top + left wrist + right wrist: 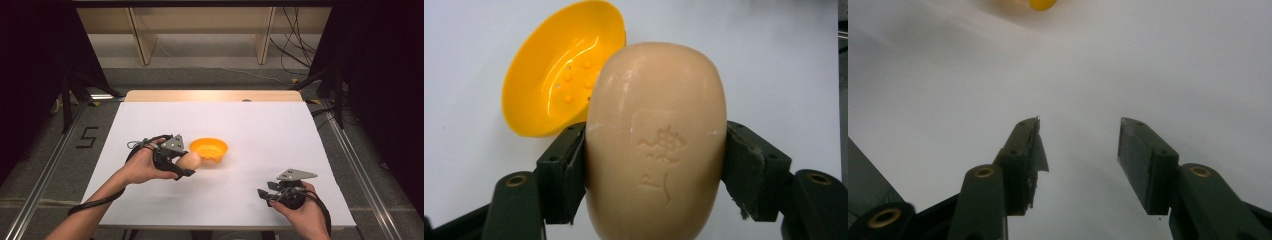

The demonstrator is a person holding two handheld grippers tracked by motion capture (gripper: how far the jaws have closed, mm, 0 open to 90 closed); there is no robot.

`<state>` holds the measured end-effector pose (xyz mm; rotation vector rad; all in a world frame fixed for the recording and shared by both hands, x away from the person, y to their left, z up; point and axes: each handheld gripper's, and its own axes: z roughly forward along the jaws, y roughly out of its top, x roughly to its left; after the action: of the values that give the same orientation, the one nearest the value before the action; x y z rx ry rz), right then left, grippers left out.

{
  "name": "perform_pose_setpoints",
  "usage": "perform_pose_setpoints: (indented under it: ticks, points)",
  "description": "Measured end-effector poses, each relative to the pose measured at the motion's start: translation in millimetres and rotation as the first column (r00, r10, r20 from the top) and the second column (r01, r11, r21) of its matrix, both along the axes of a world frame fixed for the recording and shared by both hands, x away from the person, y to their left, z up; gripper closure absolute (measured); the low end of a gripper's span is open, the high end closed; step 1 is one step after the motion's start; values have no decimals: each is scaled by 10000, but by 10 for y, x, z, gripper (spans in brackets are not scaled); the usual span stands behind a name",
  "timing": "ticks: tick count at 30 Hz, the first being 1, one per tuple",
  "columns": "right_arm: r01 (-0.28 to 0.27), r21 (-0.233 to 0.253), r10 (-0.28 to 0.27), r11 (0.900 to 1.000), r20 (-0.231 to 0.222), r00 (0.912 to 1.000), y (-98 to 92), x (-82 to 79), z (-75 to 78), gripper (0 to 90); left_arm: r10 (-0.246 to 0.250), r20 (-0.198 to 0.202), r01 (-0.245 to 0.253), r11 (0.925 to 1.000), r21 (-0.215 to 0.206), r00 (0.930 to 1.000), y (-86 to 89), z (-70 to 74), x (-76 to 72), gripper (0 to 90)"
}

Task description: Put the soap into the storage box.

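Soap (656, 145) is clamped across its middle by the left gripper (186, 161) beside the dish (208, 149); probably slippery, so a firm hold is needed. The right gripper (1079, 150) is held open, empty.

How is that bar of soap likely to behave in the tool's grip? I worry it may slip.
The soap looks solid and keeps its shape between the left tool's pads, so probably stiff. Its smooth, rounded sides could let it slide out if the squeeze eases. The stamped face suggests hard pressure might dent it. Released over the yellow dish, it would likely land flat, not roll.
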<state>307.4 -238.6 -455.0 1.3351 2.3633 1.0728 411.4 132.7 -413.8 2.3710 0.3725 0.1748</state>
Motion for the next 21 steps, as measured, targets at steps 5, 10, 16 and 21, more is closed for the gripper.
perform_pose_setpoints:
  ticks: [5,10,16,21]
  points:
    - [-10,6,10,10000,16,10000,-3,2,-1,515,177,54,-176,9996,-223,9998,-20,15,19,320]
    - [-19,74,19,10000,-10,10000,-2,3,-2,512,157,158,-153,9995,-264,9998,-30,41,56,320]
    - [-71,52,71,10000,33,10000,-7,9,-7,510,206,301,-193,9990,-413,9993,-37,69,110,320]
    - [-19,58,19,10000,2,10000,-6,6,-2,509,367,279,-352,9979,-545,9989,-61,89,134,320]
